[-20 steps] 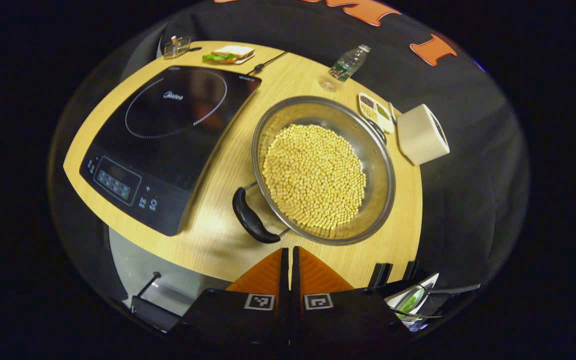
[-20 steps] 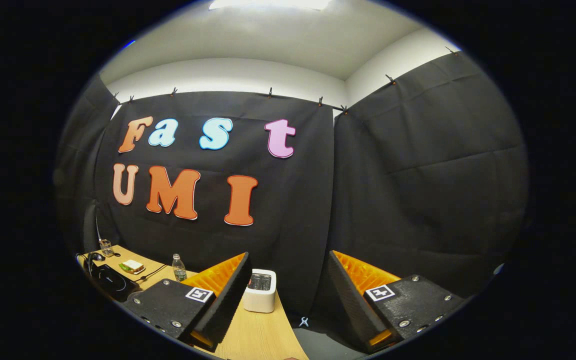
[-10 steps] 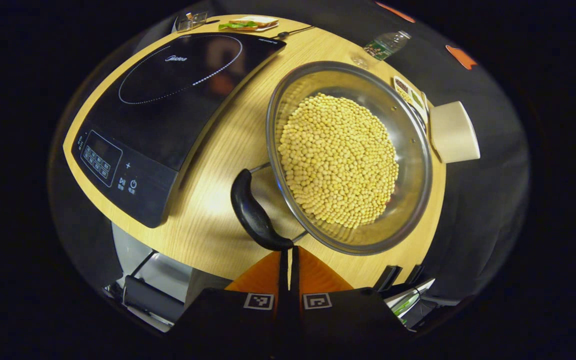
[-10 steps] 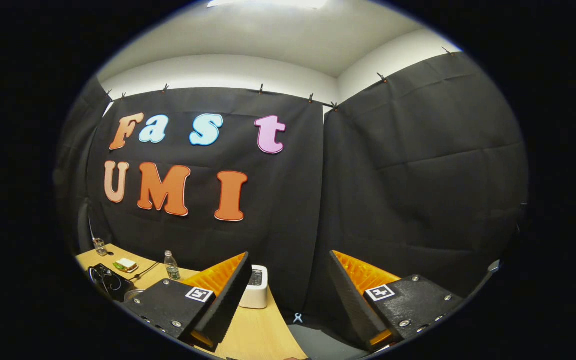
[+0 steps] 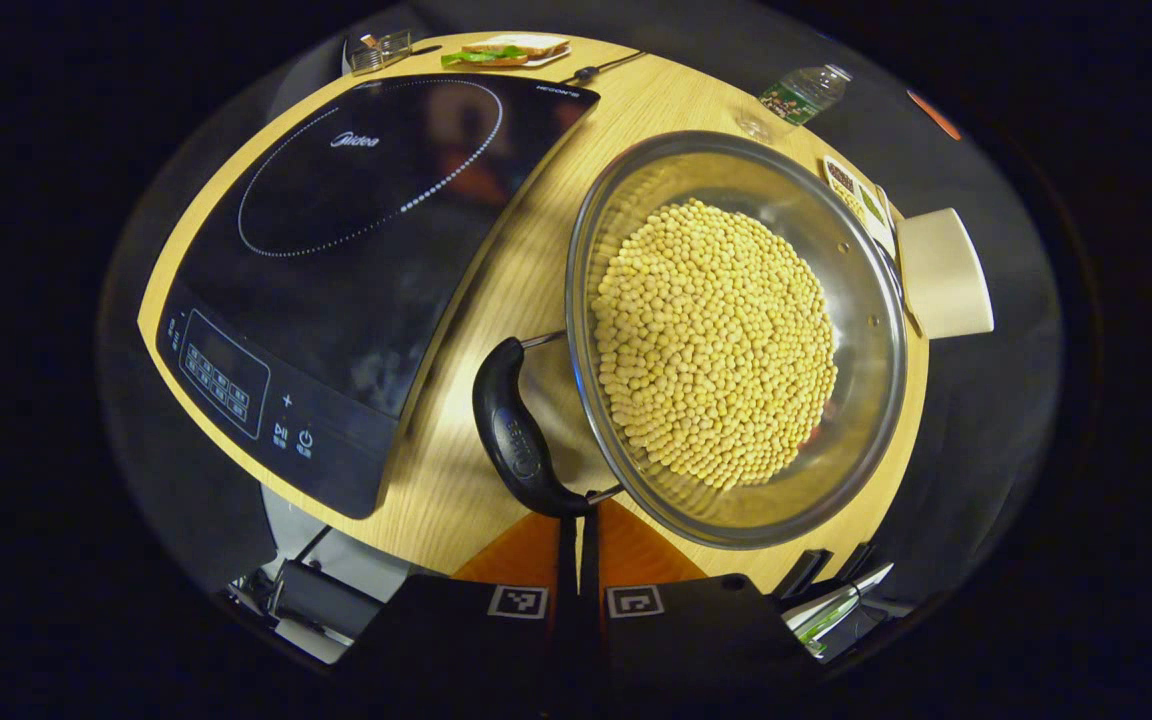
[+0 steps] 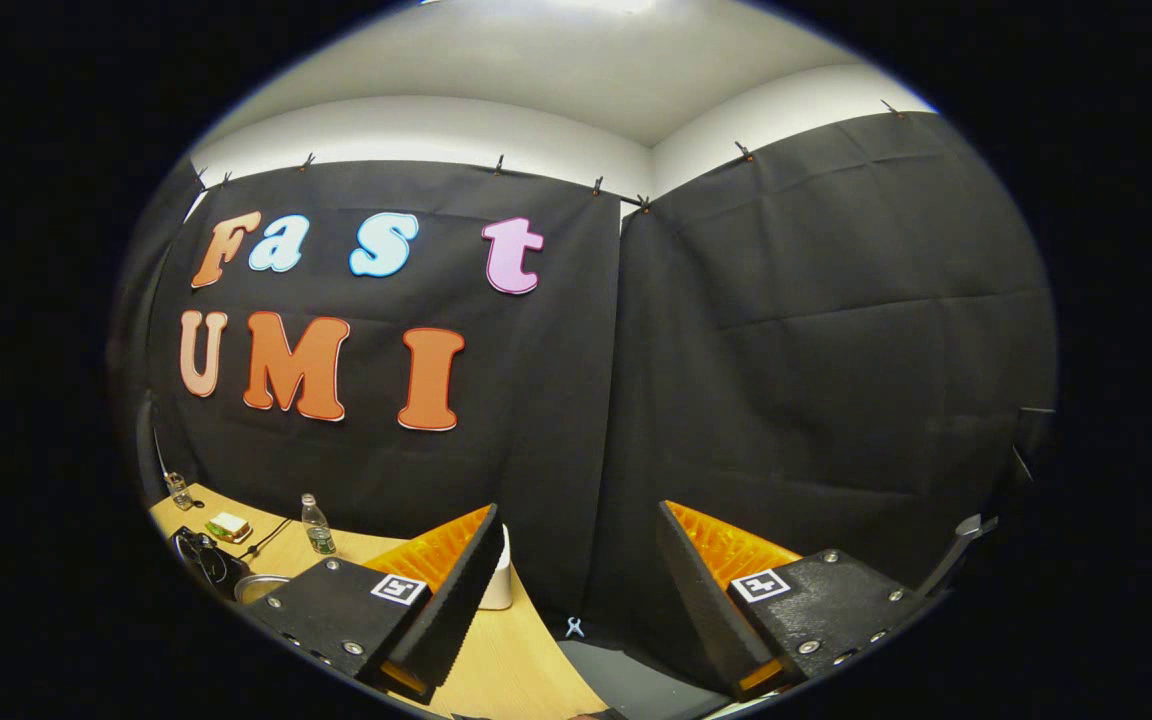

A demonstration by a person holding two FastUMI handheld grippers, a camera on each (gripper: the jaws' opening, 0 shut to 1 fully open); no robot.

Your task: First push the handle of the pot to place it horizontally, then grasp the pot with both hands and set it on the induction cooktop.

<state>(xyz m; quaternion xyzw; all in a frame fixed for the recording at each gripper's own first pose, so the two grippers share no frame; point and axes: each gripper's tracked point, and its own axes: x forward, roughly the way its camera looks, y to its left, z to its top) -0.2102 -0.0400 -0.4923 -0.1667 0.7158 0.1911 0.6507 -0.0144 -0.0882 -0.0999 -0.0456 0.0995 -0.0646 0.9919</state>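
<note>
I see a booth walled in black cloth, with a white ceiling above it. A light wooden counter takes up most of my left gripper view. On its left part lies the induction cooktop, black and flat, its control panel toward the near edge. Just to its right, on bare wood and apart from the cooktop, stands the pot, a wide steel pan heaped with yellow beans. The pot's black handle juts from its near-left side, toward me, and lies between the pot and the cooktop's near corner.

Right of the pot sits a white box-shaped appliance, with a small divided tray beside it. A water bottle stands at the far edge, and a sandwich and a small clear holder lie behind the cooktop.

My left gripper has its fingers pressed together, their tips right at the near end of the handle. My right gripper has its fingers wide apart, aimed at the cloth wall above the counter's right end, holding nothing.
</note>
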